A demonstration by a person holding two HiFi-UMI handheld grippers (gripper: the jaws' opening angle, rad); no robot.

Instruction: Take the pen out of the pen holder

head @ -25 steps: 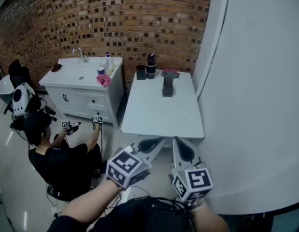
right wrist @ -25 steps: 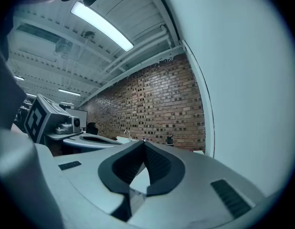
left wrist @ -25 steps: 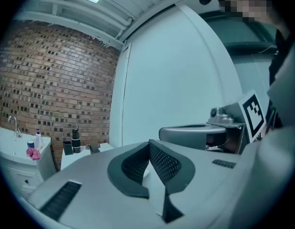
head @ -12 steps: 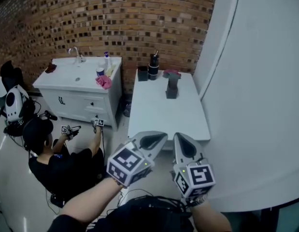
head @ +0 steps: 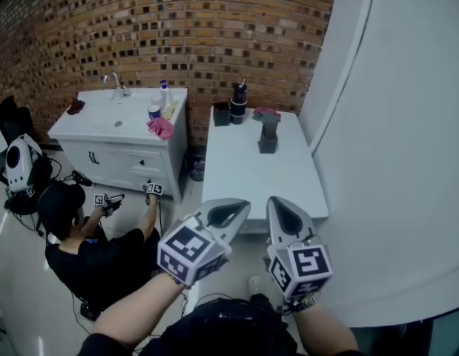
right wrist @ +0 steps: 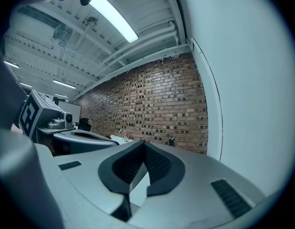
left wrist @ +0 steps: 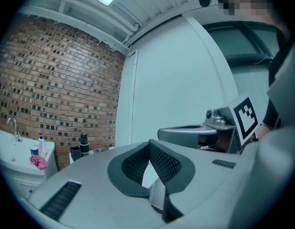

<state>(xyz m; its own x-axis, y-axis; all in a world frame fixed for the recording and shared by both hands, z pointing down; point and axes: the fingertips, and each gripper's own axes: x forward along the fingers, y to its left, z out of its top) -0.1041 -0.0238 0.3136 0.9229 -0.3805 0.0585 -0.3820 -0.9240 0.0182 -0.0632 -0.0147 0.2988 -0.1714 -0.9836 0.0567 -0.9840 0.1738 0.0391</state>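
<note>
My left claw (head: 233, 210) and right claw (head: 282, 215) are smooth grey shells. Each tapers to a rounded nose with a dark oval hollow on top. Behind them, low in the frame, sit the left cube (head: 188, 251) and right cube (head: 303, 267), both faced with black-and-white square markers. From the claws' own cameras, the jaws are lined with black ribbed pads (left wrist: 164, 163). A short strip of slots (left wrist: 61, 199) is cut into the grey casing at lower left. I wear a black top (head: 222, 325) at bottom centre with thin cables (head: 214, 297) across it, and a metal band (head: 307, 301) on my right wrist.
</note>
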